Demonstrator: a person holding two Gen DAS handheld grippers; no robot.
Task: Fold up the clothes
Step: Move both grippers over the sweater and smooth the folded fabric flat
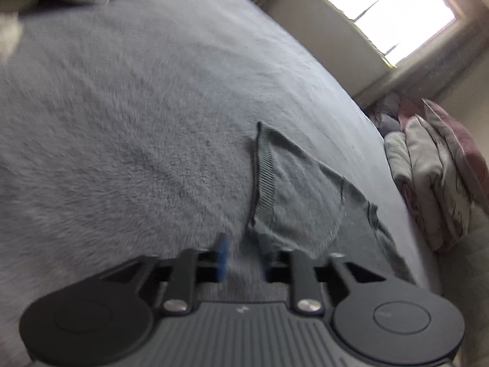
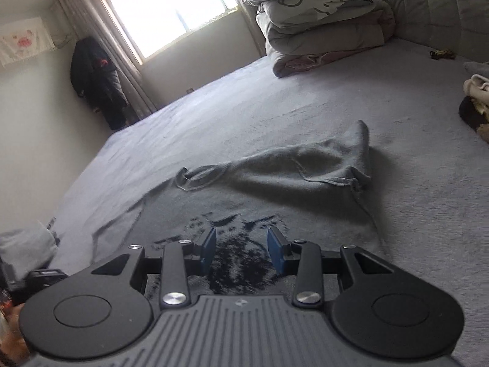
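Note:
A grey T-shirt (image 2: pixel 275 168) with a black print lies spread on the grey fleece bed cover (image 2: pixel 305 98), its collar (image 2: pixel 198 177) at the left and one sleeve bunched up at the right. My right gripper (image 2: pixel 244 252) hovers over the black print with its blue pads apart and nothing pinched. In the left wrist view the same shirt (image 1: pixel 305 208) shows its ribbed collar band (image 1: pixel 266 165). My left gripper (image 1: pixel 243 260) sits at the shirt's near edge, pads apart. Cloth drapes against its right finger, and the picture is blurred there.
Stacked quilts and pillows (image 2: pixel 321 21) stand at the bed's far end, also seen as a pile (image 1: pixel 428 177) beside the bed edge. A small heap of clothes (image 2: pixel 476 101) lies at the right. A dark coat (image 2: pixel 94 82) hangs by the window (image 2: pixel 171 9).

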